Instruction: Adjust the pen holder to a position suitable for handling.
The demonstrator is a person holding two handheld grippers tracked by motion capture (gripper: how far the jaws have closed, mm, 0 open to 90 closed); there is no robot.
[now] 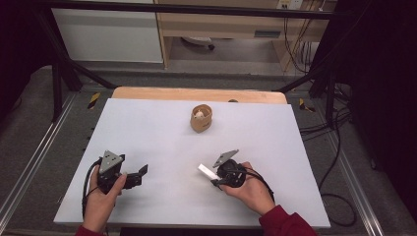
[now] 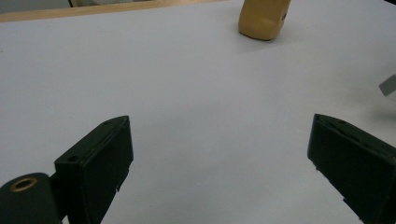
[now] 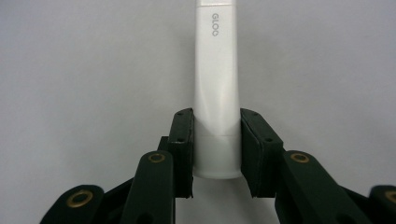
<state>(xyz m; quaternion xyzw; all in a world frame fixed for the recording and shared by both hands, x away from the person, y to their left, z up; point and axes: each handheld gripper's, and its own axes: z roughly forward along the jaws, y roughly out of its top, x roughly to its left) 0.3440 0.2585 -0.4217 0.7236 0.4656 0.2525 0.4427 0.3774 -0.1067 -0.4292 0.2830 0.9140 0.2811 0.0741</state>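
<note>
My right gripper (image 3: 217,116) is shut on a white glue stick (image 3: 217,65) marked "GLOO", which it holds near one end. In the high view that right gripper (image 1: 215,176) sits at the table's front right, and the glue stick (image 1: 207,171) points left and away from the hand. My left gripper (image 1: 139,176) stands open at the front left with nothing between its jaws; its own view has that gripper (image 2: 219,123) over bare mat. A tan wooden cup (image 1: 201,118) with something white inside stands near the far middle; the cup (image 2: 262,21) is ahead of the left gripper.
A white mat (image 1: 147,132) covers the wooden table (image 1: 147,93). Black frame bars (image 1: 59,73) and cables (image 1: 339,162) run beside the table. A tip of the glue stick (image 2: 387,85) shows at the right edge of the left gripper view.
</note>
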